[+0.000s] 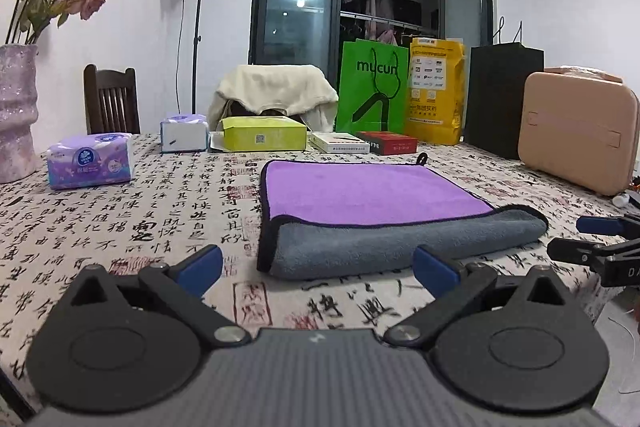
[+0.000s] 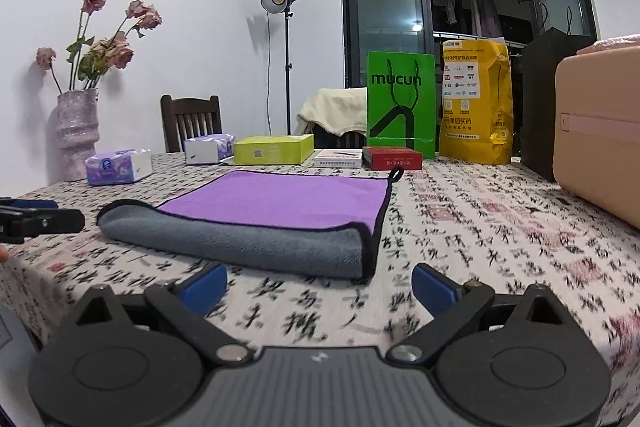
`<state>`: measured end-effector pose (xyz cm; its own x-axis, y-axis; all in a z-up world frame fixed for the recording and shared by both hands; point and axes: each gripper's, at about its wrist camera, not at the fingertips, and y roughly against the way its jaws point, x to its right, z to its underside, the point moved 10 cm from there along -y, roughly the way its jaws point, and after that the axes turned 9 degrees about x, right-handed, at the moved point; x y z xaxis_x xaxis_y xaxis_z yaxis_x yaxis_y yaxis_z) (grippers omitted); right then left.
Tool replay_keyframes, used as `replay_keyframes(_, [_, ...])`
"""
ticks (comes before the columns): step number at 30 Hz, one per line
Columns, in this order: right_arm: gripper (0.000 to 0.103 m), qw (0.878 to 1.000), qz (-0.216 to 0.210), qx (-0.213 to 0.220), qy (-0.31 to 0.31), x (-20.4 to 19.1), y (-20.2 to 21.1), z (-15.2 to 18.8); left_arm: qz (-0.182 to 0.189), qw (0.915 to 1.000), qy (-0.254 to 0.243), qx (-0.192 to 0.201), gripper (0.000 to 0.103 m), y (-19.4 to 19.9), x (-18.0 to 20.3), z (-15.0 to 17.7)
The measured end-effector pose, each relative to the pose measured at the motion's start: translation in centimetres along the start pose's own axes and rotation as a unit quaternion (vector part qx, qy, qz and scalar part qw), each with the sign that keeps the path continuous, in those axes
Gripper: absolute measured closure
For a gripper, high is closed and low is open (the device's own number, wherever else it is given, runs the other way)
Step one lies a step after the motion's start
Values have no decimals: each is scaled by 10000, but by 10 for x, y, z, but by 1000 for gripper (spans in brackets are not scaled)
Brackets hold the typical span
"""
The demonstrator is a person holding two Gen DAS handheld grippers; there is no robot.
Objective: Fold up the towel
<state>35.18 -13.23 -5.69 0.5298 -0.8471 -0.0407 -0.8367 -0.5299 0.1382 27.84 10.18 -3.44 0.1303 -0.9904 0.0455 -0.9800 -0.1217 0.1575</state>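
Nearest, the left gripper and right gripper are hovering with jaws spread wide, holding nothing. Just beyond, the plush towel is lying on the table, seemingly folded once: purple above, grey rolled edge nearest. Next likely calls for pinching that black-trimmed edge.

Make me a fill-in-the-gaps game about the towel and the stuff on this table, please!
1. The towel shows purple on top and ____ along its folded near edge.
2. Both the left gripper and the right gripper have their jaws ____, holding nothing.
3. The paper bag with "mucun" printed on it is ____.
4. The dried roses stand in a ____ at the table's far left.

Missing words: grey; open; green; vase
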Motion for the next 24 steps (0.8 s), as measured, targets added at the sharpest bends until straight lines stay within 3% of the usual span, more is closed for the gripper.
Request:
replay_keyframes(5, [11,10000,13,-40,6,8,-18,-6,-88,9996,138,-223,3,-22,-8,2])
replay_keyframes(15, [27,9996,-124,-237,-100,15,-50,-10,202,9980,234,-554,34,-56,-10,-5])
replay_keyframes(18, [39,9993,-243,-270,-73,12,-57,-13,244,9972,203,-682,43,-65,-11,-3])
replay_keyframes(20, [55,9990,-307,-329,-52,11,-62,-13,268,9968,212,-727,49,-67,-11,-3])
replay_keyframes(24, [68,9986,-311,-427,-84,13,-69,-12,314,9961,245,-782,66,-73,-13,-4])
